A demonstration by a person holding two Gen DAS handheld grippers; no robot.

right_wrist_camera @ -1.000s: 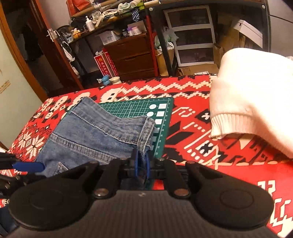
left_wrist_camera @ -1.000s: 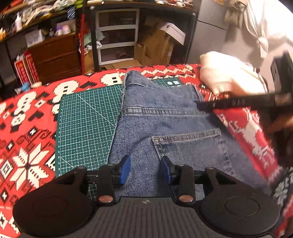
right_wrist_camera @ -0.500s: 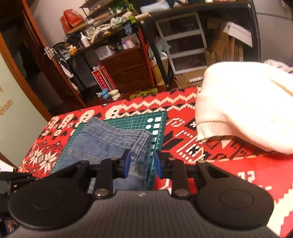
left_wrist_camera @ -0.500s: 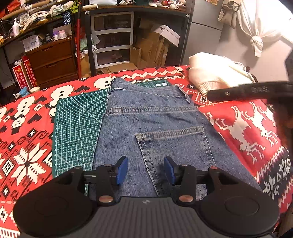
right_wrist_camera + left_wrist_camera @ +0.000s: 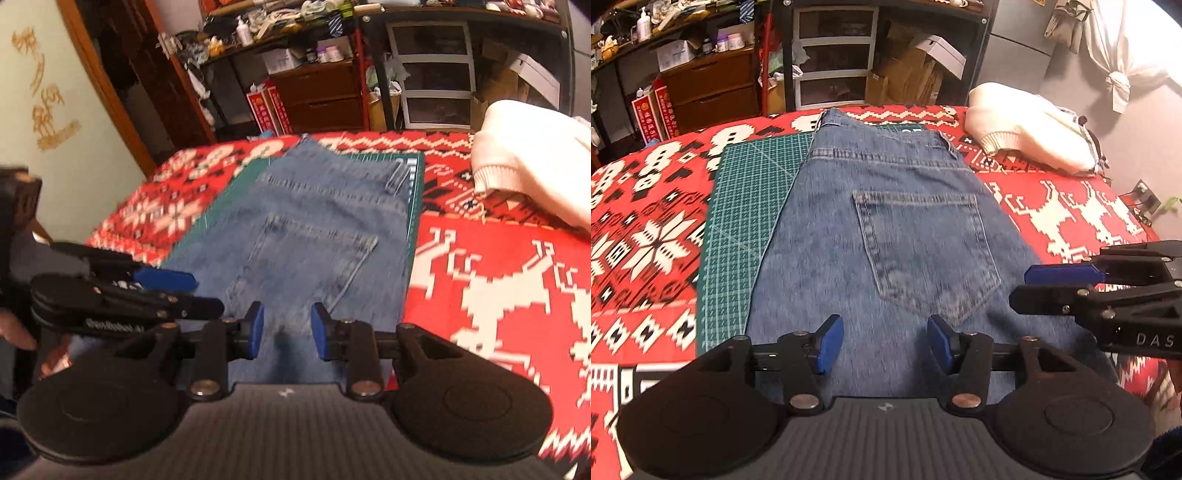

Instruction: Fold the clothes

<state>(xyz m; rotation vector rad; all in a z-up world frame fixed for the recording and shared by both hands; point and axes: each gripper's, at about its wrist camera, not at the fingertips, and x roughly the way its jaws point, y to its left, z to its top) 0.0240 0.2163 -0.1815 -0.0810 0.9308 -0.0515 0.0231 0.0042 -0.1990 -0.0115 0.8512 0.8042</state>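
Red patterned blanket (image 5: 665, 206) under green cutting mat (image 5: 738, 206); jeans (image 5: 886, 229) flat on both, pocket up, seemingly folded lengthwise; white sweater (image 5: 1027, 133) well apart. Left gripper (image 5: 884, 345), right gripper (image 5: 286, 330) above near end: spread, empty. Probably between folds; next calls for pinching an edge

Your tabletop (image 5: 1071, 206), draped in a red patterned blanket.
On it: green cutting mat (image 5: 746, 206), folded jeans (image 5: 886, 236), cream sweater (image 5: 1027, 125).

- Left gripper (image 5: 885, 344) hovers with blue-padded fingers (image 5: 830, 343) spread wide, holding nothing
- Right gripper (image 5: 287, 330) alongside it, fingers parted, likewise empty
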